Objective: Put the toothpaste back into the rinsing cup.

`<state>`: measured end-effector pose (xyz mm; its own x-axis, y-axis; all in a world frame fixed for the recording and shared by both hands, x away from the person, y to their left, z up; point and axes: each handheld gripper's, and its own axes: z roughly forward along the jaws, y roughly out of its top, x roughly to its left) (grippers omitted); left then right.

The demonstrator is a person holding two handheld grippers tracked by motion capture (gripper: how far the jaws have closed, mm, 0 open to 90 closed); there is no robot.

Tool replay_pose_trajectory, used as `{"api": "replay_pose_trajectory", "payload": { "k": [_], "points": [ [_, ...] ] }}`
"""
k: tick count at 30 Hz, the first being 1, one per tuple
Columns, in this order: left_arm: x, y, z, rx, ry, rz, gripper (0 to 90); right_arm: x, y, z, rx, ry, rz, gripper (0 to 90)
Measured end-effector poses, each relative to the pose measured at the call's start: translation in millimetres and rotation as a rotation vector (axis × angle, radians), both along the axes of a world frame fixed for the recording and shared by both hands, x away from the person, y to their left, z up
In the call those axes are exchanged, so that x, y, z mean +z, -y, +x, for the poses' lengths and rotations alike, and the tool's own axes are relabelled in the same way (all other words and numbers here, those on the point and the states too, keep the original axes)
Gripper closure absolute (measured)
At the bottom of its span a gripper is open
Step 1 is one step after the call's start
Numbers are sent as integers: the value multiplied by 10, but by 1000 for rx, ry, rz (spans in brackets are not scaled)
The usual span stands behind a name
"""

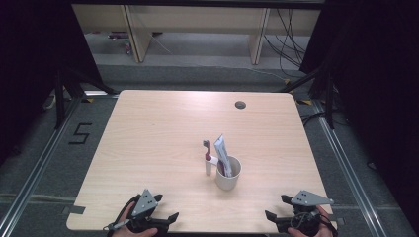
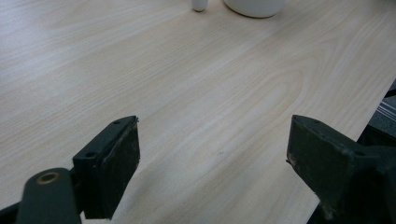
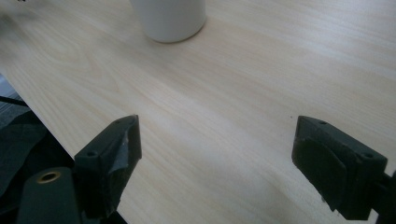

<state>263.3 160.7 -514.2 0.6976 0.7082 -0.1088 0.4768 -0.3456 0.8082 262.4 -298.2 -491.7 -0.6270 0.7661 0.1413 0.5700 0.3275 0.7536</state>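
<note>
A white round ceramic cup [image 1: 228, 173] stands on the pale wooden table [image 1: 158, 138], a little toward its near edge and right of centre. The high view shows a red-and-white toothpaste tube [image 1: 222, 153] standing in it and a white toothbrush [image 1: 208, 159] upright just left of it. The left gripper [image 1: 165, 217] and right gripper [image 1: 277, 207] hover at the near edge, well apart from the cup, jaws spread wide and empty. Both gripper views cut the cup [image 3: 169, 18] off at the base; its contents are out of frame.
</note>
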Motion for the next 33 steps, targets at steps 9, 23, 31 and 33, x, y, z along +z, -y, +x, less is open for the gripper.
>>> {"api": "replay_pose_trajectory", "payload": {
  "k": [9,23,31,33],
  "points": [
    [2,-1,-1,2,1,0,165,-19,33,-63,-2,-18,-31,163],
    [3,-1,0,-2,5,8,165,-32,37,-105,0,-10,-61,163],
    [0,2,1,-2,3,8,165,-36,20,-113,-3,-26,-63,163],
    [-1,3,2,-2,3,7,165,-33,16,-117,-3,-32,-57,163]
  ]
}}
